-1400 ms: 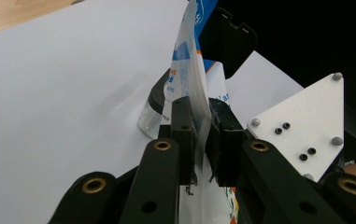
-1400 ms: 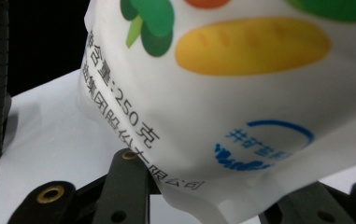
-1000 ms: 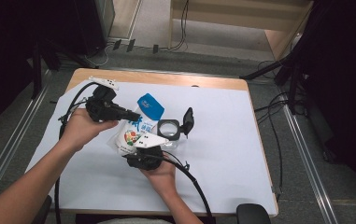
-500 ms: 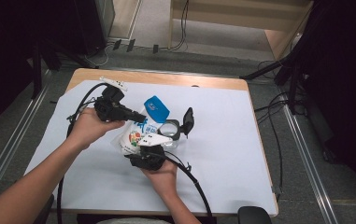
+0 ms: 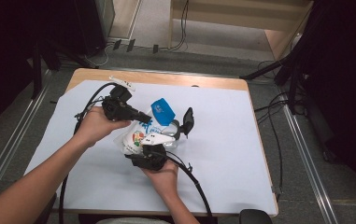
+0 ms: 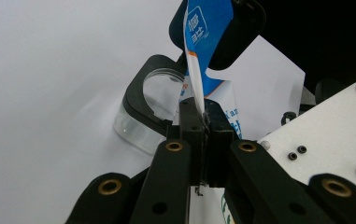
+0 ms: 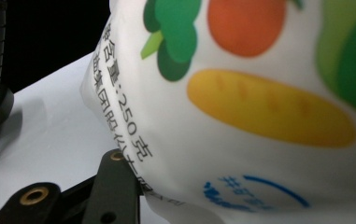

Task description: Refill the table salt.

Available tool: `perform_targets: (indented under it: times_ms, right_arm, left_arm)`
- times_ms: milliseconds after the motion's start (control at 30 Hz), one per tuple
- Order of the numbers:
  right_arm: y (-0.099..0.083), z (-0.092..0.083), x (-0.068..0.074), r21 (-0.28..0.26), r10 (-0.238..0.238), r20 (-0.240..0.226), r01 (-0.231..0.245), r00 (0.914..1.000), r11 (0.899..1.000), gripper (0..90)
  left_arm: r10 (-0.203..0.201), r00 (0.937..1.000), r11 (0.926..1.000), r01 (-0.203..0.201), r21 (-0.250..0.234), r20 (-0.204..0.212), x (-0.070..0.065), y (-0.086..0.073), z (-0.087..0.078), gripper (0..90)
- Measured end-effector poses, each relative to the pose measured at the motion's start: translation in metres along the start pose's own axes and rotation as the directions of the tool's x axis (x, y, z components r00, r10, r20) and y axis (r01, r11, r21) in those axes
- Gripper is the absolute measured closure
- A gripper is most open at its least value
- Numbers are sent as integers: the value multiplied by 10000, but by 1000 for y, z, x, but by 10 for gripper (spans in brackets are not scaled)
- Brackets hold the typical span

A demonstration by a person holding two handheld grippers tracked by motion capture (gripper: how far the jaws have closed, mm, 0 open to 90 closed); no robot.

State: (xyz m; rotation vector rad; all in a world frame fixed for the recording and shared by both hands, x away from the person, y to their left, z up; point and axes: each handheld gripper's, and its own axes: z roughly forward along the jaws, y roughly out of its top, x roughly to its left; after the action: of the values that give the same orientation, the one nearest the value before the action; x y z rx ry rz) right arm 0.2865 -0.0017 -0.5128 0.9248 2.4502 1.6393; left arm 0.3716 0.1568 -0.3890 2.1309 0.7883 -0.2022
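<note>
While the left gripper [image 6: 202, 122] pinches the one pouch [image 5: 140, 135], the right gripper's [image 5: 166, 140] grip is hidden.

White sheet [image 5: 231, 154], wooden table [image 5: 203, 80], floor cables [image 5: 269, 109]

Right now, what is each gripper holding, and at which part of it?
The left gripper pinches the white and blue bag by a thin blue edge near its top. The right gripper is against the bag's printed body; whether it grips it cannot be told.
</note>
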Motion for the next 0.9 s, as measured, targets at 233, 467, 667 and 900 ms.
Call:
perform_targets:
  times_ms: [233,467,667,900]
  right_arm:
    - [1,-1,-2,16,232,-88,-232,9997,9997,599]
    - [1,1,-3,40,444,-138,-443,9989,9990,596]
    - [2,2,-5,32,910,-403,-909,9950,9959,604]
    - [2,1,-6,-80,1165,-569,-1172,9916,9931,618]
  left_arm:
    - [-65,9999,9999,64,114,82,4,3,5,898]
    - [-160,9998,9997,159,188,74,6,4,10,898]
    - [-268,9996,9994,267,235,38,9,4,14,891]
    - [-129,9999,9996,130,264,-41,7,4,16,874]
